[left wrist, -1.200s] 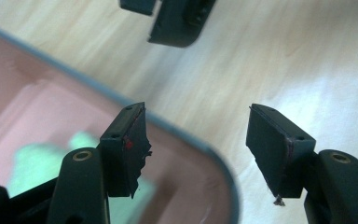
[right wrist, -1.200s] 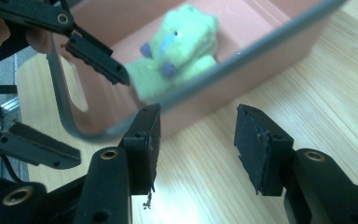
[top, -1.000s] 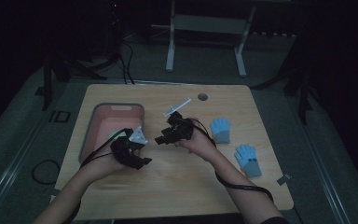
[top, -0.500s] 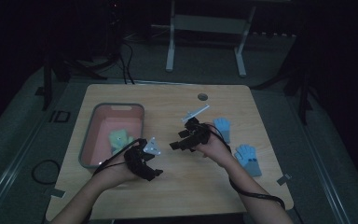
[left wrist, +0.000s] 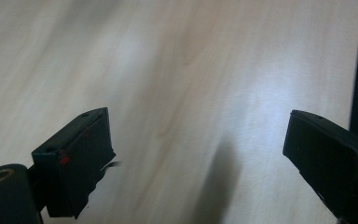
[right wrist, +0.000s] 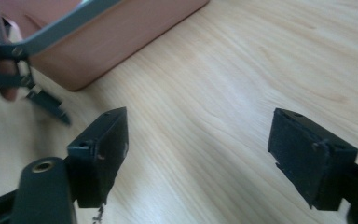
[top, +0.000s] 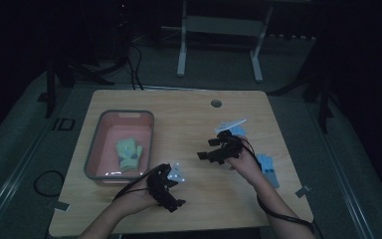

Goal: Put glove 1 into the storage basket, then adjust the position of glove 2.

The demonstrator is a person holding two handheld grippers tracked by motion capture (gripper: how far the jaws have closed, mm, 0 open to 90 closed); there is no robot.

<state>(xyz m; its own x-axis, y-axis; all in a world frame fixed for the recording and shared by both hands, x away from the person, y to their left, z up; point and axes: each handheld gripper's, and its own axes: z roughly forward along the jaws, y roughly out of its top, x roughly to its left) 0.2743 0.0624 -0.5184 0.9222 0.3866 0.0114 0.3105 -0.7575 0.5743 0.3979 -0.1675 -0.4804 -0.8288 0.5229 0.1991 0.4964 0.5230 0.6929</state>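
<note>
**One glove in the bin, blue gloves left on the table**

The work in hand appears to be moving small gloves from the table [top: 189, 124] into the pink bin [top: 93, 149] at the left.

Done so far: a green glove [top: 129, 153] lies flat on the bin floor, clear of both grippers.

Still out: a blue glove [top: 268, 169] lies near the right edge of the table, just right of the person's right hand. A second blue item, probably another glove [top: 237, 131], lies just beyond the right gripper, partly hidden by it.

Left gripper [top: 171, 196]: near the front edge, just to the near right of the bin. Its jaws have just been opening and stand wide. In the left gripper view nothing is between them but bare wood.

Right gripper [top: 211, 152]: right of centre, jaws pointing left toward the bin. Its jaws have also just been opening and stand wide and empty in the right gripper view, with the bin's corner [right wrist: 121, 42] ahead.

Judgement: one item deposited, both grippers free, at least one blue glove and likely two still to be picked up. The right gripper is the closer one to them.
</note>
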